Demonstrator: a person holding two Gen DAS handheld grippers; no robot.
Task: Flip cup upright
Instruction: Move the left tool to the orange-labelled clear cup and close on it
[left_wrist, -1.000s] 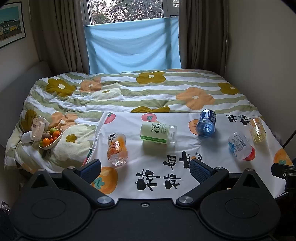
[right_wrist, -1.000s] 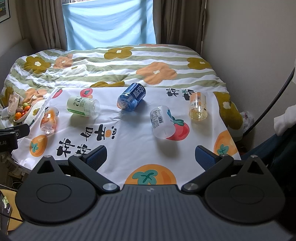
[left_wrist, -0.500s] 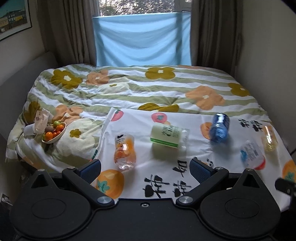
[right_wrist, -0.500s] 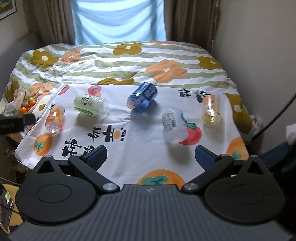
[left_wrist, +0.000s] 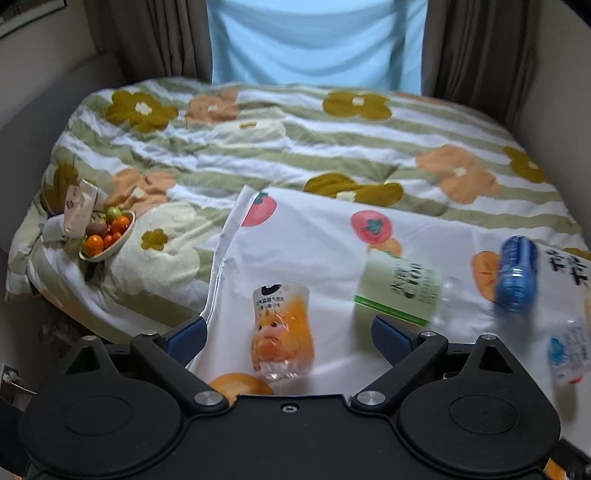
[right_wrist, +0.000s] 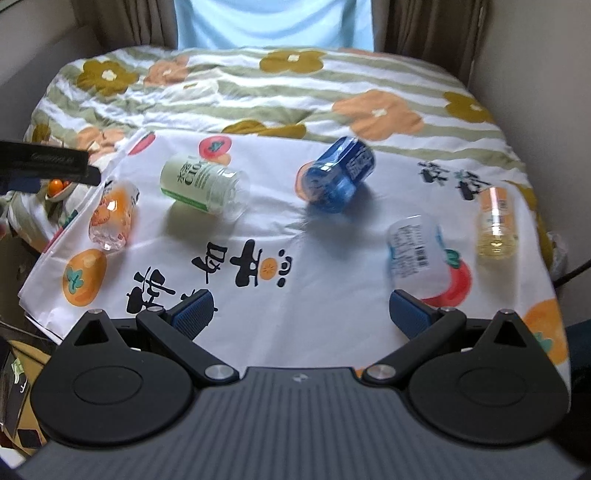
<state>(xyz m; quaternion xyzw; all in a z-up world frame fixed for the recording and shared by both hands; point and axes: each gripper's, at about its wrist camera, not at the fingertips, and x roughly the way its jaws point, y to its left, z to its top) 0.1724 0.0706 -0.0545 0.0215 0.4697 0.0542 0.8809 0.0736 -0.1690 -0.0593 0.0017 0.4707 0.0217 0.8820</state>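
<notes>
- since a second ago the left gripper (left_wrist: 288, 334) has closed in on the orange cup (left_wrist: 281, 328), which now lies on its side between its wide-apart fingers, untouched.
- right gripper (right_wrist: 301, 314), fingers also spread and empty, hangs over the printed cloth (right_wrist: 332, 295) with the white-label cup (right_wrist: 413, 254) just ahead.
- green cup (right_wrist: 203, 188), blue cup (right_wrist: 338, 181) and yellow cup (right_wrist: 495, 221) all lie toppled.
- risk: thin plastic on soft bedding may roll or crumple under a hard pinch, and a flipped cup could tip again.
</notes>
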